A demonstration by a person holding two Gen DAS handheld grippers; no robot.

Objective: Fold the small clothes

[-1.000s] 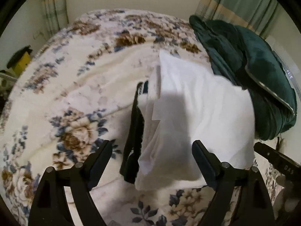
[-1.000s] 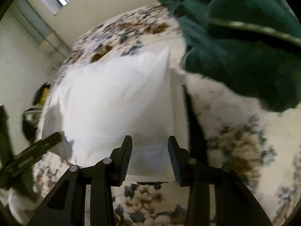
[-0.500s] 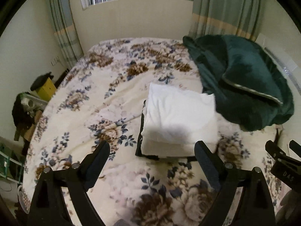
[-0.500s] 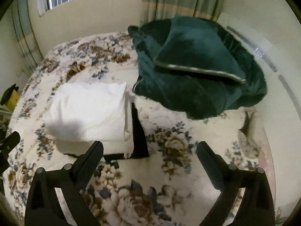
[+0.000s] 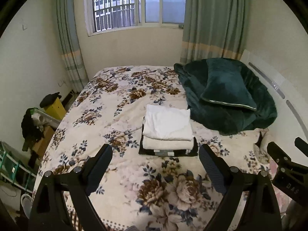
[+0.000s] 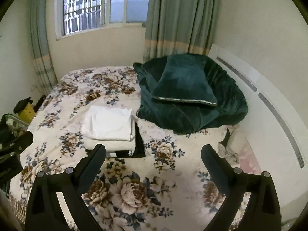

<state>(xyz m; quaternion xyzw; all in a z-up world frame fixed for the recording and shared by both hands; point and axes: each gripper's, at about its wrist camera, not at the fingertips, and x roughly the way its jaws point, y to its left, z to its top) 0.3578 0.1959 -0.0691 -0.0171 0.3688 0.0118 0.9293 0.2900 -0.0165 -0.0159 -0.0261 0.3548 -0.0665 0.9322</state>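
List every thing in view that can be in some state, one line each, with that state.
white garment: folded, top of the stack.
cream garment: folded, under the white one.
black garment: folded flat, bottom of the stack.
green blanket: bunched in a heap.
green pillow: lying on the blanket.
curtains: drawn aside.
left gripper: open, empty.
right gripper: open, empty.

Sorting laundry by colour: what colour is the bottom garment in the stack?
Black, under two white folded pieces; clearest in the left wrist view.
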